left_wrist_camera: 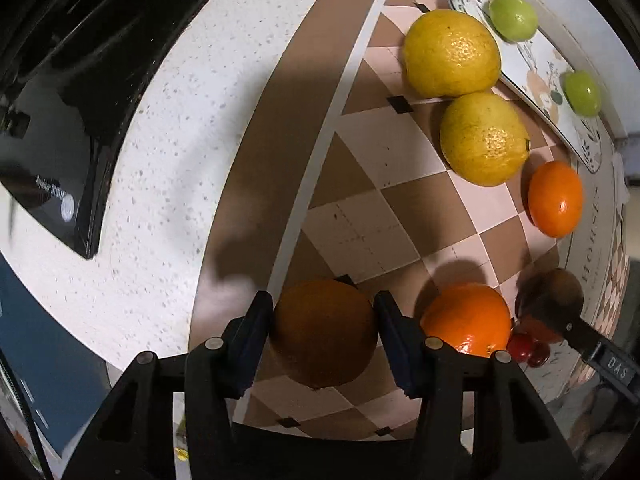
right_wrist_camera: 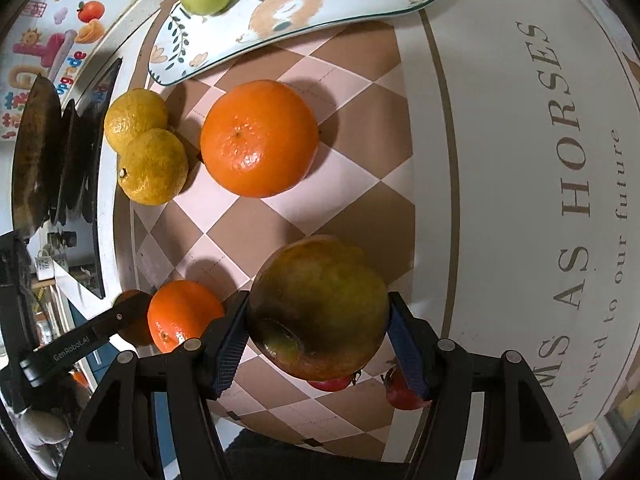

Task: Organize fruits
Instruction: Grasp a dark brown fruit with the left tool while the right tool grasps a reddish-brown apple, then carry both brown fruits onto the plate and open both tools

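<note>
Our left gripper (left_wrist_camera: 323, 332) pinched a shadowed orange (left_wrist_camera: 323, 334) on the checked mat (left_wrist_camera: 384, 208); our right gripper (right_wrist_camera: 318, 338) clamped a green-brown apple (right_wrist_camera: 318, 308) above two small red fruits (right_wrist_camera: 400, 394). We judged it best to lift both straight up, clear of the neighbouring orange (left_wrist_camera: 466, 318), toward the patterned plate (right_wrist_camera: 304, 4).

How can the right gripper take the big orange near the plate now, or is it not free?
Probably not yet: the right gripper is already shut on an apple. The path to the big orange looks clear.
</note>
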